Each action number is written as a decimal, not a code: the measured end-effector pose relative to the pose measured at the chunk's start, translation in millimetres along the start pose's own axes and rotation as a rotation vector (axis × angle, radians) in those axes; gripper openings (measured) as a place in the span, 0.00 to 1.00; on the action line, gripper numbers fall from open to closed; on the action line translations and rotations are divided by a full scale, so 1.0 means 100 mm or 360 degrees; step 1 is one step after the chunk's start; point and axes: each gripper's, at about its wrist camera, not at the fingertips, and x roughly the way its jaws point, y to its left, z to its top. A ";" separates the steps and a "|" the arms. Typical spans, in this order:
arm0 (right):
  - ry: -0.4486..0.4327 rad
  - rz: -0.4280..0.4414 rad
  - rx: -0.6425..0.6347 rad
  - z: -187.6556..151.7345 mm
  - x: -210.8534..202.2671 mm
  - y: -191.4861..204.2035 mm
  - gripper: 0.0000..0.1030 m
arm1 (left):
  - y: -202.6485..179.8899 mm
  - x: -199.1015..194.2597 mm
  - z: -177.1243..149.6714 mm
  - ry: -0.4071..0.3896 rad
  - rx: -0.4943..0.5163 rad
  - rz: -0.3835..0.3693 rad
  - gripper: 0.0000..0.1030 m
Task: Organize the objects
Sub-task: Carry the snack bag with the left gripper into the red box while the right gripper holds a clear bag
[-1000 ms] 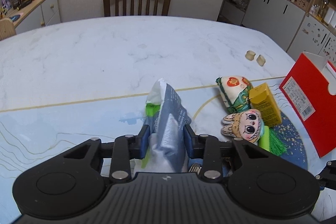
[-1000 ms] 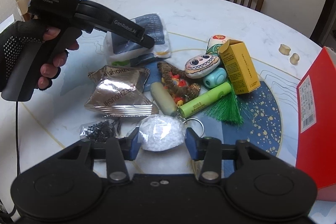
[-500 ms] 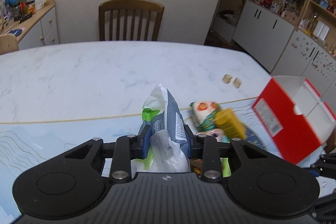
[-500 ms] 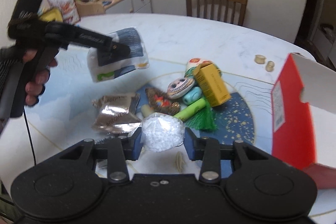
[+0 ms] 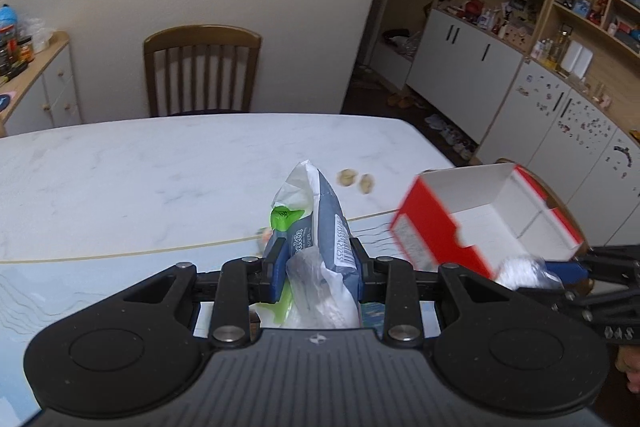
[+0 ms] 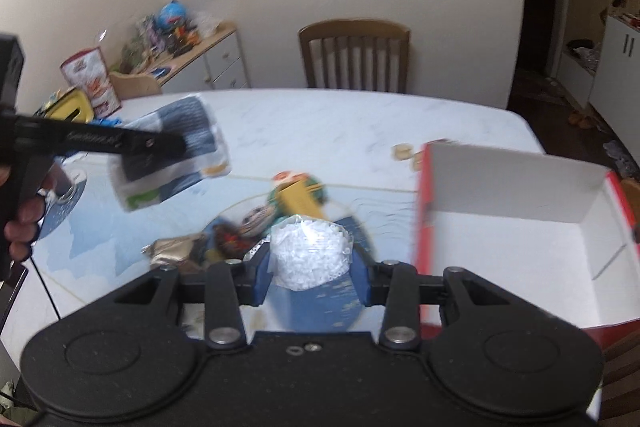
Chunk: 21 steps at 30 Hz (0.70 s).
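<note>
The left view is taken from just behind the left hand-held gripper (image 5: pixel 316 267), looking forward and down across the surface (image 5: pixel 140 179) towards a chair (image 5: pixel 202 71) and the cupboards (image 5: pixel 480 67) to its right. The right view is taken from behind the right hand-held gripper (image 6: pixel 310 275), angled down and slightly leftward. The chair (image 6: pixel 354 57), the surface (image 6: pixel 320 123) and the red box (image 6: pixel 520 227) are shared by both views, and each gripper is caught at the edge of the other's view.

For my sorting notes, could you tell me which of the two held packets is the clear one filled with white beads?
It is the bag of white beads in the right gripper; the left gripper holds a grey-blue and white packet.
</note>
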 end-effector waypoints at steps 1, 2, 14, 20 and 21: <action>-0.0011 -0.0007 0.0007 0.02 -0.03 -0.10 0.38 | -0.09 0.01 0.02 -0.0002 0.0010 -0.0006 0.30; -0.0020 -0.0012 0.0009 0.03 -0.07 -0.19 0.38 | -0.18 0.03 0.04 -0.0002 0.0020 -0.0010 0.30; -0.0059 -0.0077 0.0041 -0.01 -0.30 -1.19 0.38 | -1.30 0.51 0.16 0.0052 0.0091 -0.0103 0.30; -0.0045 -0.0107 0.0035 -0.04 -0.26 -1.56 0.38 | -1.75 0.84 0.22 0.0089 0.0144 -0.0119 0.30; -0.0043 -0.0113 0.0033 -0.06 -0.26 -1.63 0.38 | -1.82 0.90 0.23 0.0097 0.0154 -0.0117 0.30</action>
